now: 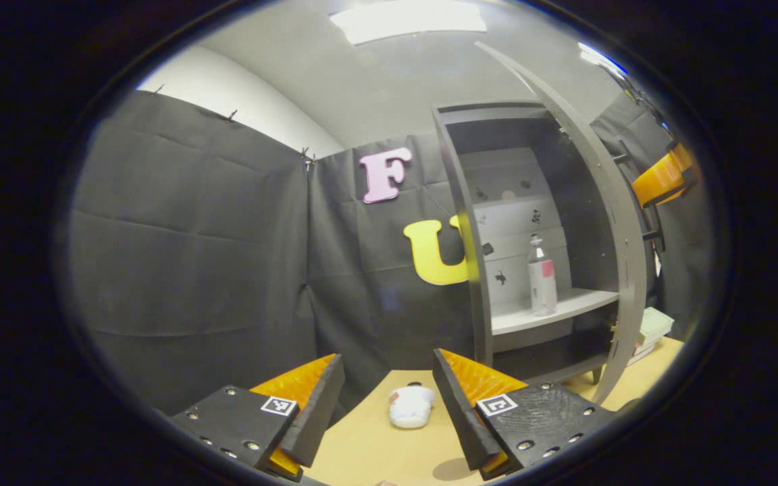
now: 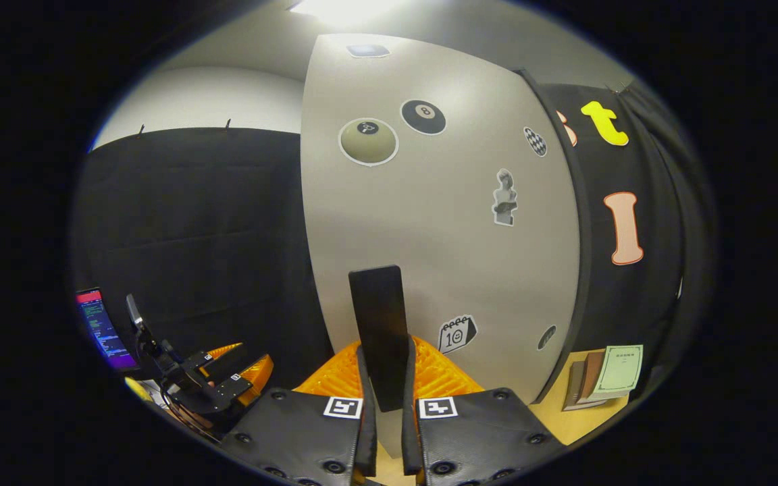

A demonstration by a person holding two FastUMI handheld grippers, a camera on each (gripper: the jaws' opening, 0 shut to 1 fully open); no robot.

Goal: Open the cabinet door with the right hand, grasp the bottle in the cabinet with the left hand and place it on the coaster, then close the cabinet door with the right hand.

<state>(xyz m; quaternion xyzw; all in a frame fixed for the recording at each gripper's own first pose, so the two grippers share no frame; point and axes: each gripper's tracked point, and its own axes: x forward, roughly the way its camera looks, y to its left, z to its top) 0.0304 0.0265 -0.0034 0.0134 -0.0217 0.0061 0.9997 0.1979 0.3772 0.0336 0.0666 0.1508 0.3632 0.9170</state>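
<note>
In the left gripper view, the cabinet [image 1: 531,223] is seen standing open on the far right part of the table [image 1: 375,452], its door [image 1: 605,223] swung out toward the camera. The bottle [image 1: 542,277] is found upright on the pale shelf [image 1: 551,310] inside, clear of the side walls. The left gripper [image 1: 389,398] is held low over the table, well short of the cabinet, and its fingers [image 1: 318,405] are spread wide apart with nothing between them. A small white object [image 1: 410,405] (what it is cannot be made out) lies on the table between the fingers and the cabinet.

In the right gripper view, the right gripper [image 2: 389,398] is seen clamped on the dark upright handle [image 2: 379,331] of the door, whose pale outer face carries several stickers [image 2: 423,117]. A few books [image 2: 605,374] are stacked on the table beside the cabinet. The left gripper shows farther off at lower left, in front of a lit screen [image 2: 98,331].
</note>
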